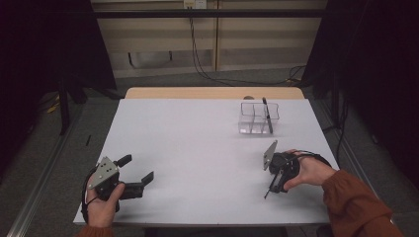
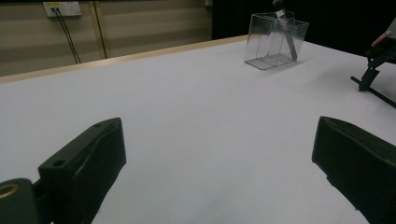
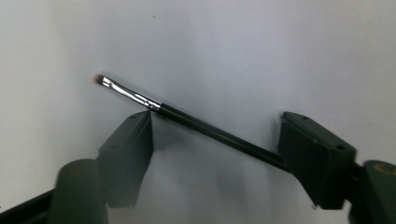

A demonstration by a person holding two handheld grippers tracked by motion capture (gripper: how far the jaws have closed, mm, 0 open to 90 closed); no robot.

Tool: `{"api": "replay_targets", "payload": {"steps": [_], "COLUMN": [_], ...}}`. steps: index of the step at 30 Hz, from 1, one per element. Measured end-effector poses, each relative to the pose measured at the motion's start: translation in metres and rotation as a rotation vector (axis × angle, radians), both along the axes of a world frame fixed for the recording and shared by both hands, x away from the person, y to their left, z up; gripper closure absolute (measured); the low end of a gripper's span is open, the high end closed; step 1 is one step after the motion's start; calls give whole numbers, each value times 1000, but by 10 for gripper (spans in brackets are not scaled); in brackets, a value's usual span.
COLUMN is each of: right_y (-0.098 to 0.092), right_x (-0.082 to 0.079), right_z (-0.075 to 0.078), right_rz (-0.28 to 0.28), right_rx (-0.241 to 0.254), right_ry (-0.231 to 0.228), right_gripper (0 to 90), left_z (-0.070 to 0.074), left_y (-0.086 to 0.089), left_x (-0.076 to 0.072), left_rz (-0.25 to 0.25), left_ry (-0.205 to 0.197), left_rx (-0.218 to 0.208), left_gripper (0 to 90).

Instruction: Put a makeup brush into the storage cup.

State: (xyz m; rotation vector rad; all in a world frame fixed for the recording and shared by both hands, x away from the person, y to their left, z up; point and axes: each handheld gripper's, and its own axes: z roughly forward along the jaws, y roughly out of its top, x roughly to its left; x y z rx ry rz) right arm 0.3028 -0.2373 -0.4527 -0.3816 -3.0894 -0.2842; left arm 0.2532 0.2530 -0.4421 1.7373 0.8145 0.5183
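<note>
Black jaws of right gripper (image 3: pixel 217 135) stood half-wide astride thin brush (image 3: pixel 187 119), lower centre; pads not pressing. Best to square across handle before closing.

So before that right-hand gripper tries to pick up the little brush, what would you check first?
1. Brush lies between the jaws of the right gripper: ok, it runs slantwise across the gap.
2. Pads pressing on the brush: not ok, the jaws stand apart with the handle merely passing between them.
3. Bristle tip free of the jaws: ok, it sticks out past one jaw.
4. Clear organiser upright and within sight: ok, it stands at the far right of the table, with one dark stick-like tool already in it.
5. Left gripper out of the way: ok, it is open on the near left with nothing between its jaws.
</note>
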Motion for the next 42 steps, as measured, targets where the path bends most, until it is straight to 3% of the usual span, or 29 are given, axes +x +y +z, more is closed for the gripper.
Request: {"api": "replay_targets", "payload": {"steps": [4,27,42], "right_y": [2,10,5], "right_x": [-3,-1,1], "right_z": [3,6,6], "right_rz": [18,39,-5], "right_rx": [-3,-32,3], "right_ry": [2,34,47], "right_gripper": [428,860,861], "left_z": [0,-1,1], "left_y": [0,-3,0], "left_x": [0,0,1], "left_rz": [0,-9,-5], "left_ry": [0,-3,-14], "left_rx": [1,12,5], "left_gripper": [29,29,28]}}
